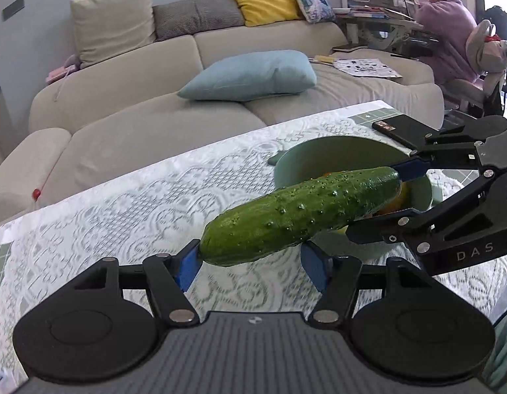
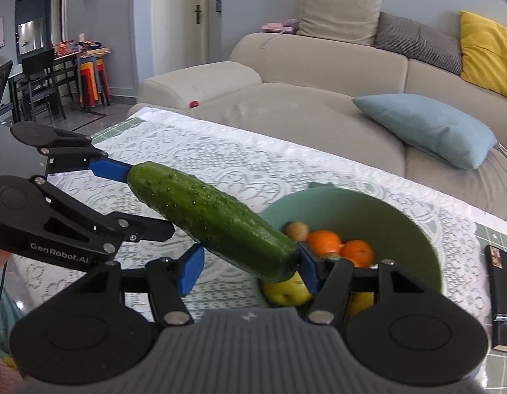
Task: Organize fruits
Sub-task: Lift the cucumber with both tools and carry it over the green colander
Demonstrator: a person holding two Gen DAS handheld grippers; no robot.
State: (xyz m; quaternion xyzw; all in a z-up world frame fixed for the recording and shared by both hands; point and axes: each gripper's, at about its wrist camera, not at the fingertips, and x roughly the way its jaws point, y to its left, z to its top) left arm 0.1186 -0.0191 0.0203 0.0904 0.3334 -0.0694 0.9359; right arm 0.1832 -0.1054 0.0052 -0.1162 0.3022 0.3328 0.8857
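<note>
A green bumpy cucumber (image 1: 299, 216) hangs in the air above the lace-covered table, held at both ends. My left gripper (image 1: 253, 262) has its jaws around one end; my right gripper (image 1: 384, 197) has its jaws around the other end, over the bowl. In the right wrist view the cucumber (image 2: 214, 220) runs from my left gripper (image 2: 145, 197) to my right gripper (image 2: 250, 269). A pale green bowl (image 2: 411, 226) holds oranges (image 2: 324, 241), a small brown fruit (image 2: 296, 229) and yellow fruit (image 2: 286, 290).
A white lace cloth (image 1: 138, 203) covers the table. A black phone-like object (image 1: 404, 129) lies beyond the bowl (image 1: 319, 151); it also shows at the right edge (image 2: 503, 282). A beige sofa (image 1: 154, 124) with a blue cushion (image 1: 250, 75) stands behind the table.
</note>
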